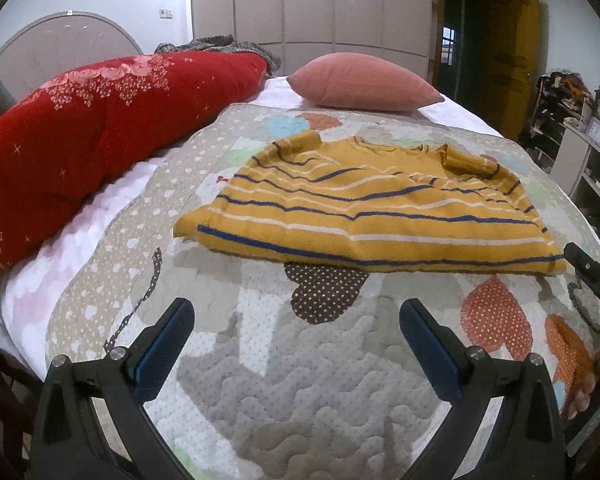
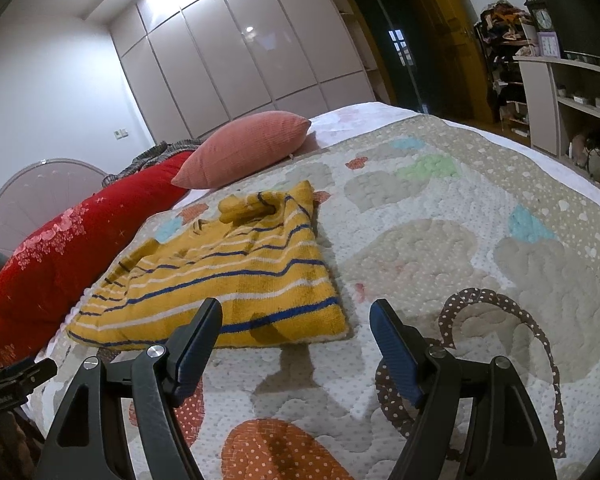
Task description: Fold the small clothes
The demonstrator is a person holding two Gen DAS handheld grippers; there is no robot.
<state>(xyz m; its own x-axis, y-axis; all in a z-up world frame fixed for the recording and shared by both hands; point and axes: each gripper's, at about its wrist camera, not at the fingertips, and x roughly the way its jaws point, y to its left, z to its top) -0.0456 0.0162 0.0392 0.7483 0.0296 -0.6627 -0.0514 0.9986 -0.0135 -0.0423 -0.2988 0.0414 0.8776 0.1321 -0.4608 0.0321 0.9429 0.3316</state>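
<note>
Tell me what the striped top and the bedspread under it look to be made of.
Striped top: soft knit, likely cotton or terry; fuzzy matte surface, limp creases. Bedspread: quilted fabric, probably cotton; puffy stitched swirls and printed patchwork shapes, matte.

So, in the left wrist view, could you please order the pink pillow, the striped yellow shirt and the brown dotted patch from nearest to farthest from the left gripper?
1. Brown dotted patch, straight ahead of the left gripper.
2. Striped yellow shirt, mid-quilt, beyond the patch.
3. Pink pillow, at the far edge.
</note>
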